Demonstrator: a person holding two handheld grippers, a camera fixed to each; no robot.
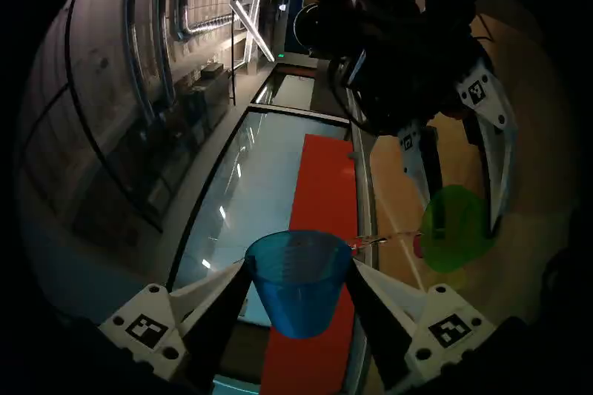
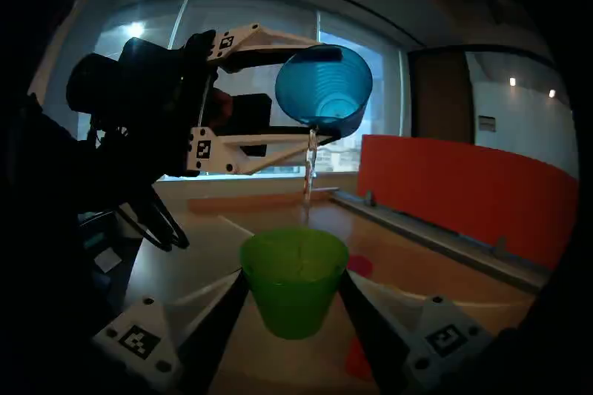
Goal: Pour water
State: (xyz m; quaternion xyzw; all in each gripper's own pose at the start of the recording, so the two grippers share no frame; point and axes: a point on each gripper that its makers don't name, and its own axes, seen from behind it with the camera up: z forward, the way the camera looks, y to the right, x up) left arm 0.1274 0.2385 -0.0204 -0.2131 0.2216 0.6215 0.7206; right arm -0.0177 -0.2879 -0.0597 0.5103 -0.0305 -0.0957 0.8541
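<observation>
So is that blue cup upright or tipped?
Tipped: the blue cup lies sideways in the left tongs, a thin water stream falling from its rim into the green cup below.

Tilted blue cup (image 2: pixel 324 87) above upright green cup (image 2: pixel 294 287)

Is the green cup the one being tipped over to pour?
No, the green cup is upright while the blue cup above it is tipped, water streaming down.
</observation>
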